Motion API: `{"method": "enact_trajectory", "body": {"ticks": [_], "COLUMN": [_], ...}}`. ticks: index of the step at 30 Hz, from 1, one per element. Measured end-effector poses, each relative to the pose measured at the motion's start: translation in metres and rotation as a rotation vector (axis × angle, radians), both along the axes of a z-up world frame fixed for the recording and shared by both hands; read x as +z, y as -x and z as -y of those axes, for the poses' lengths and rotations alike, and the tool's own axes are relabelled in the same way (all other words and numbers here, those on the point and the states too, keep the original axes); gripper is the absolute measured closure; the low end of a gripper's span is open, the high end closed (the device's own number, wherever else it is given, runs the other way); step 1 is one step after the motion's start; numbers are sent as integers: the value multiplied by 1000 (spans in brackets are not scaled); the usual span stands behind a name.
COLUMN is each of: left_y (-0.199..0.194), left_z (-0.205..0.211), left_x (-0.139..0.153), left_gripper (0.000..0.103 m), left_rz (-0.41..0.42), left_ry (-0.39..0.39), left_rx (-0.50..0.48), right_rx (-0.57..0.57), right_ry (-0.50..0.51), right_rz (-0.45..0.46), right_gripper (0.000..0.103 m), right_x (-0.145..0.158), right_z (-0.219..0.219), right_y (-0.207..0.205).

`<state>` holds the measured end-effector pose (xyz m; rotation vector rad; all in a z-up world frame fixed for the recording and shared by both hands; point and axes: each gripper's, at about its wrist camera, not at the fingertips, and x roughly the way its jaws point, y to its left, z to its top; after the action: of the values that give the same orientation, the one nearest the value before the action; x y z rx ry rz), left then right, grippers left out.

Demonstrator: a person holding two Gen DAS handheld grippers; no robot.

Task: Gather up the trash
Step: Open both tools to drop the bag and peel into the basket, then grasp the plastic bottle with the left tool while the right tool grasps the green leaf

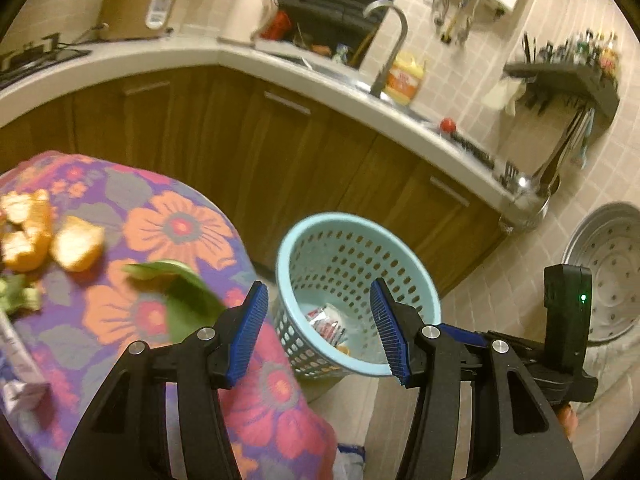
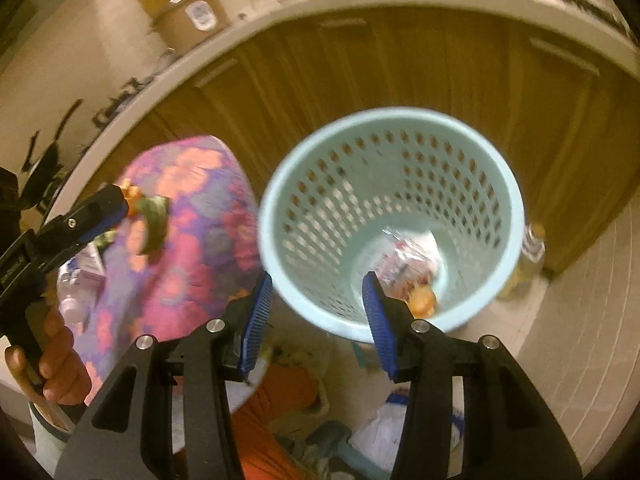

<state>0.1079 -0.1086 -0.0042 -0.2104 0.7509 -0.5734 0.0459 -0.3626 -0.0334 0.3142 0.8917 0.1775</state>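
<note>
**Two Open Grippers by the Blue Basket**

The left gripper [image 1: 320,328] has its two blue pads spread wide apart, and nothing sits between them. It hangs over the edge of a table with a flowery cloth [image 1: 176,224] in purple, pink and orange. On the cloth lie scraps of trash: a bent green leaf [image 1: 180,292] just beside the left pad, two pieces of orange peel [image 1: 76,242] farther back, and some small green bits [image 1: 18,296] at the far left edge. A white carton [image 1: 16,364] lies at the near left, partly cut off by the picture.

The right gripper [image 2: 318,318] is wide open too and holds nothing. It hangs above the light blue trash basket [image 2: 276,216], which stands on the floor just beside the table. The basket has many small holes in its wall. Down in the bottom lie a crinkly wrapper [image 2: 408,256] and a piece of orange peel [image 2: 424,300] (both a bit blurry).

Behind the basket run brown wooden cupboards [image 1: 280,152] under a white counter [image 1: 120,64]. On the counter stand a rice cooker [image 1: 138,6], a curved tap [image 1: 390,40] and a small red thing [image 1: 447,125] that is too small to name.
</note>
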Motion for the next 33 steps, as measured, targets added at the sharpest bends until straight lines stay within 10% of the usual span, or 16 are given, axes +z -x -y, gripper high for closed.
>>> {"method": "enact_trajectory", "body": {"ticks": [21,33], "left_y": [60,-33], "left_z": [-248,-282], "left_x": [67,39], "left_gripper": [38,40], "left_rz": [162,2], "left_ry": [7,-41], "left_rx": [457,348], "right_rx": [247,230], "right_ry": [18,72], "right_rz": [264,248], "right_gripper": [60,60], "right_x": [51,26], "right_z": [-140,-163], "right_y": [-25,-63]}}
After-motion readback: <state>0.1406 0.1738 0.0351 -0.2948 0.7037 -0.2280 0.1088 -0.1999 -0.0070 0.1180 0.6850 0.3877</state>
